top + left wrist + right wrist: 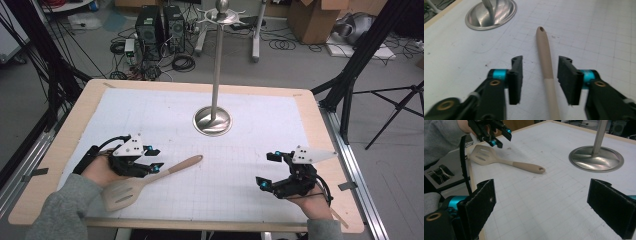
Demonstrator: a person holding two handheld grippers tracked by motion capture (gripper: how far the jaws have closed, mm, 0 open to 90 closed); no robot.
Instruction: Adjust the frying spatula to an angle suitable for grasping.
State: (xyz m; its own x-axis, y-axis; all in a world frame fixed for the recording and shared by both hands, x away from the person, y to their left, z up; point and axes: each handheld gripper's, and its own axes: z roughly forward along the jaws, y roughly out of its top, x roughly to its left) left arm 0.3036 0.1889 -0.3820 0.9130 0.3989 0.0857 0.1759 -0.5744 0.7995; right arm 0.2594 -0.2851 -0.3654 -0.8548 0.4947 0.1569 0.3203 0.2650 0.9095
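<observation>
Your left gripper (154, 158) hangs over the slotted spatula (145, 182), jaws parted about halfway with the handle running between them. In the left gripper view neither pad presses the handle (546, 62), so nothing is held. The spatula lies flat on the white gridded mat (250, 120), near the front left of the table. Its slotted blade sits beside your left hand (100, 172), towards your edge. Its long axis runs diagonally, and the handle's end with the hanging hole points away and rightward, towards the round steel base (212, 121) of the utensil stand (218, 60). That aim probably suits hanging it: the hole leads towards the hooks at the stand's top. Straddling the handle just past the blade would likely let you lift it near its heavier end. Farther right, your right gripper (269, 170) waits low over bare mat with its jaws spread wide and nothing between them, well apart from the spatula.
</observation>
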